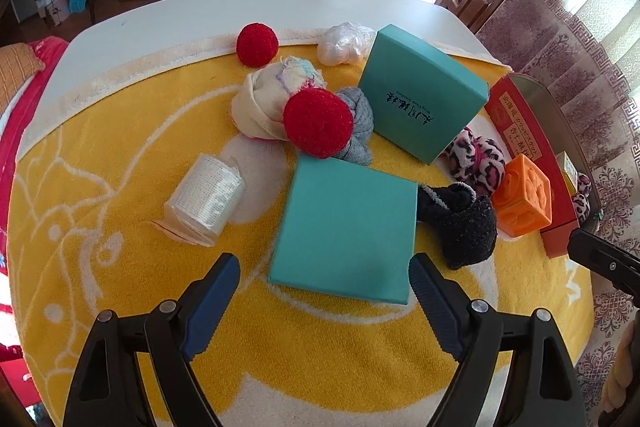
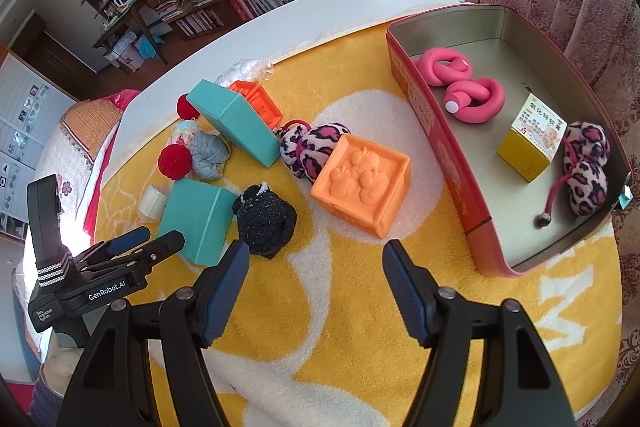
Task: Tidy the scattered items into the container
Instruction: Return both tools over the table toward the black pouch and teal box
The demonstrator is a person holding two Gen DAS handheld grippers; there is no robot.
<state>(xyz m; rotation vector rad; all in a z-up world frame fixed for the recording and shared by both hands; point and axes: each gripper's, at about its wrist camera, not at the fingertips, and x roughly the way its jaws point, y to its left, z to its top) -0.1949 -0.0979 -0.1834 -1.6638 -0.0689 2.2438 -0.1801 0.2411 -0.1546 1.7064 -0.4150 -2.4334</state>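
Step in hand: approach. The left gripper (image 1: pixel 324 287), jaws spread wide and empty, brackets the near teal box (image 1: pixel 346 231), probably without contact. The right gripper (image 2: pixel 316 283) hangs open, empty. Next: close, lift, carry to the red tin (image 2: pixel 452 163) beyond.

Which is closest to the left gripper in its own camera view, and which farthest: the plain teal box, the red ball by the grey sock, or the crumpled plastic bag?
From the left gripper:
1. Plain teal box, just ahead of the fingertips.
2. Red ball, mid-towel, beside the grey sock.
3. Plastic bag, at the towel's far edge.
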